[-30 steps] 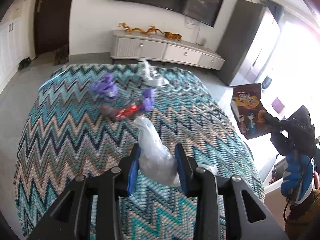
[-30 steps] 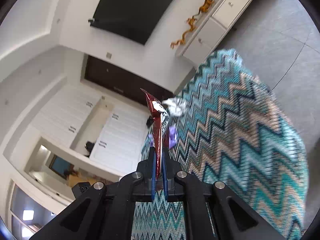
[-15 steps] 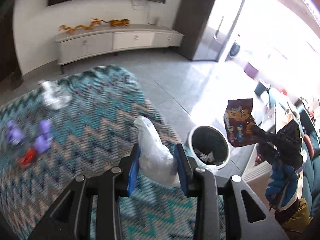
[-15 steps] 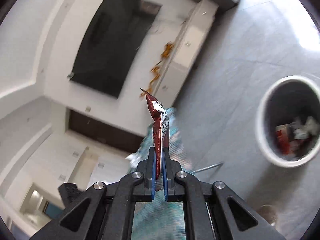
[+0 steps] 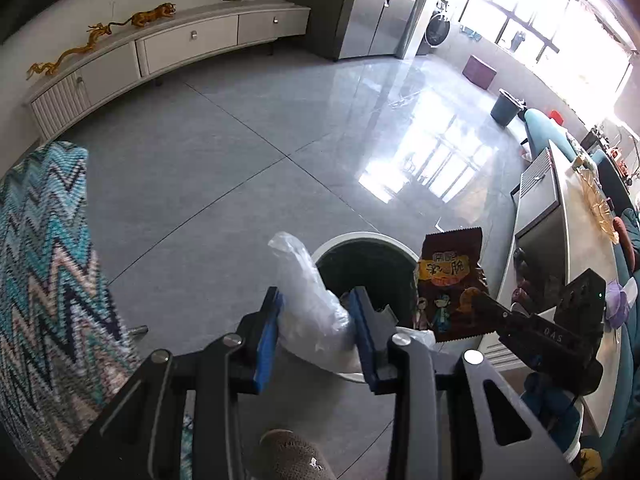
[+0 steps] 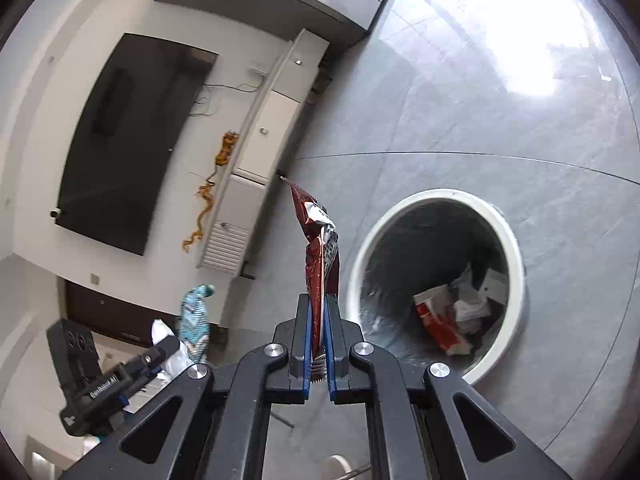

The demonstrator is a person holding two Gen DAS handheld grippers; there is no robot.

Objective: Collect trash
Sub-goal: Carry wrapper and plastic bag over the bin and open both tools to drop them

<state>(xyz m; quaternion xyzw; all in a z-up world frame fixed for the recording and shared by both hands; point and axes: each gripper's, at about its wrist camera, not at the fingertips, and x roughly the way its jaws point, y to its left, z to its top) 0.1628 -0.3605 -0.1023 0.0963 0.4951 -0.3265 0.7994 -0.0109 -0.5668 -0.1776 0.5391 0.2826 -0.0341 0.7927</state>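
In your left wrist view, your left gripper (image 5: 316,328) clamps a crumpled clear plastic bag (image 5: 308,300) between its blue pads (image 5: 268,330); the bag bulges up and out past the fingertips. Just beyond it on the grey tiled floor (image 5: 224,152) stands the round white-rimmed trash bin (image 5: 362,239), its dark mouth partly hidden behind the bag. To the right, your right gripper (image 5: 478,306) holds a dark brown printed snack packet (image 5: 450,280) upright, beside the bin's rim. A teal zigzag-patterned cloth (image 5: 44,272) fills the left edge.

In your right wrist view, your right gripper (image 6: 318,344) is pinched tight on the snack packet (image 6: 320,256), seen edge-on and rising from the blue pads (image 6: 306,344). The bin (image 6: 516,264) lies just right of the packet, with red and white scraps (image 6: 452,312) at its bottom. Your left gripper (image 6: 132,376) shows at lower left with the clear bag (image 6: 176,354).
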